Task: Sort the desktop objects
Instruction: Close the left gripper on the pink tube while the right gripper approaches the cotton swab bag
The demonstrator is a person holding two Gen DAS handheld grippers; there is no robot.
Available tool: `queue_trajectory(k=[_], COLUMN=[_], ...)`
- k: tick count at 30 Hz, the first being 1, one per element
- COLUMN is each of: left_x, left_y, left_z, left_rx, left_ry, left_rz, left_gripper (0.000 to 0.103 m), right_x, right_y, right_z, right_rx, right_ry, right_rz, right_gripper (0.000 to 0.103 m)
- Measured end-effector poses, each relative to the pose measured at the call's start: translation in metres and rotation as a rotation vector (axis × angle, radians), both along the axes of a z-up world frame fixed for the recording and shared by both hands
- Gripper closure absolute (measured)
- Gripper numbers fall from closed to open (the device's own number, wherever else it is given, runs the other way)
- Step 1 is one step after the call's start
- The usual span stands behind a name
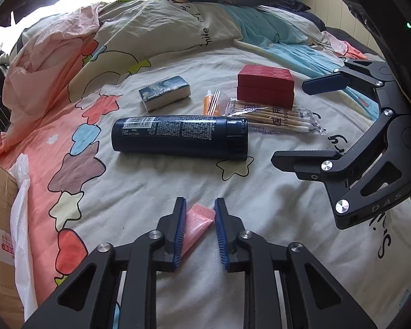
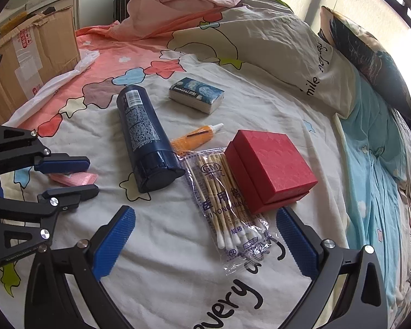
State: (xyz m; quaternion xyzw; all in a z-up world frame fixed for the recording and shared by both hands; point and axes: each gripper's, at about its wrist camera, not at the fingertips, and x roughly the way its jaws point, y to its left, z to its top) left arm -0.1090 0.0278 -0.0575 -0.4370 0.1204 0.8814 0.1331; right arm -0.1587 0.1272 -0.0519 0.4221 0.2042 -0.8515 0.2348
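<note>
We have the left hand-held gripper (image 1: 197, 213) astride the pink packet (image 1: 197, 226) on the bed (image 1: 260, 219), jaws close on either side but whether they pinch it we cannot tell; the packet's long axis runs along the fingers. The right hand-held gripper (image 2: 205, 235) hangs spread wide above the cotton swab bag (image 2: 227, 205), whose long axis points back at it.

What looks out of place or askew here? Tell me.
The dark bottle lies on its side on the bedsheet, its cap end touching the swab packet, which is partly tucked under the red box. Nothing is spilled or visibly damaged.
</note>
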Motion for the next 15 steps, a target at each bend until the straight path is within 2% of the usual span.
queue_trajectory(k=[5, 7, 10, 11, 13, 15], left_x=[0.001, 0.001, -0.001, -0.001, -0.001, 0.0], left_y=[-0.003, -0.004, -0.01, -0.012, -0.016, -0.014], left_z=[0.001, 0.0, -0.003, -0.004, -0.005, -0.004], left_rx=[0.009, 0.017, -0.024, -0.028, 0.01, 0.055], left_ry=[-0.02, -0.022, 0.007, 0.015, -0.005, -0.041], left_rz=[-0.018, -0.02, 0.022, 0.028, 0.016, -0.021], left_gripper=[0.092, 0.087, 0.036, 0.034, 0.039, 0.074], right_x=[-0.003, -0.005, -0.007, -0.006, -0.006, -0.006], right_y=[0.004, 0.005, 0.006, 0.006, 0.006, 0.005], right_z=[-0.001, -0.003, -0.005, -0.005, -0.005, -0.006], right_rx=[-0.012, -0.006, -0.007, -0.011, -0.014, -0.005], right_ry=[-0.009, -0.011, -0.016, -0.017, -0.018, -0.016], right_rz=[-0.005, -0.014, -0.018, -0.015, -0.011, -0.009], right_gripper=[0.0, 0.0, 0.0, 0.0, 0.001, 0.001])
